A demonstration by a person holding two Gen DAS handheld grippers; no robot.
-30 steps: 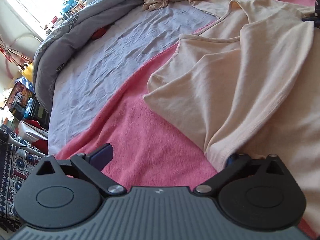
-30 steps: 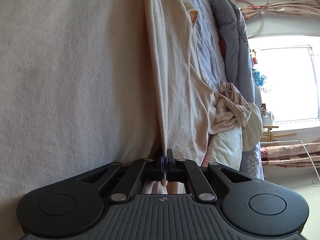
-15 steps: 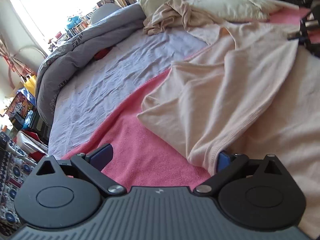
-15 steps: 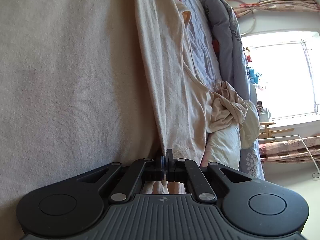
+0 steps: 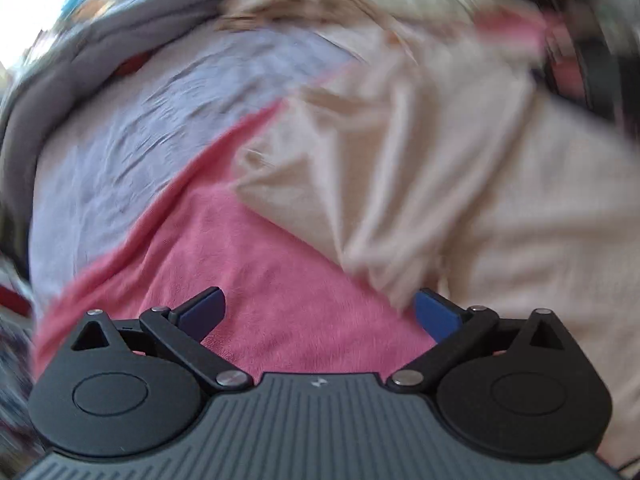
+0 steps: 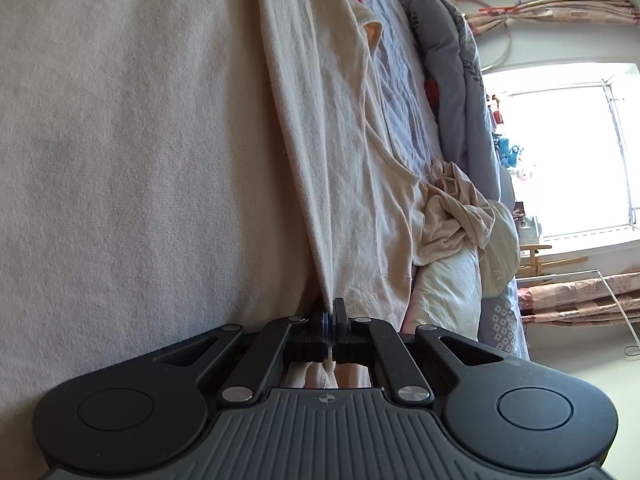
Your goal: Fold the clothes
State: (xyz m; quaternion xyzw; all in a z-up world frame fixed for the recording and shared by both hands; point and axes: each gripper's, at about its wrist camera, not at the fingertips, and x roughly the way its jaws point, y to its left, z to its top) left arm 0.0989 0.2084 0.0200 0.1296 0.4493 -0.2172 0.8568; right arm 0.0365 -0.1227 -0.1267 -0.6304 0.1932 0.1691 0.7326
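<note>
The left wrist view is blurred, so the far end of the bed is hard to make out. The left gripper (image 5: 318, 310) has its jaws wide apart over the pink blanket (image 5: 256, 280), gripping nothing. The beige shirt (image 6: 332, 152) lies spread on the bed, its fold running lengthwise away from the right gripper (image 6: 331, 326), which is clamped on its edge.

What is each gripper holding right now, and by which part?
The right gripper is shut on the shirt, pinching a fold of its fabric. The left gripper is open and holds nothing.
</note>
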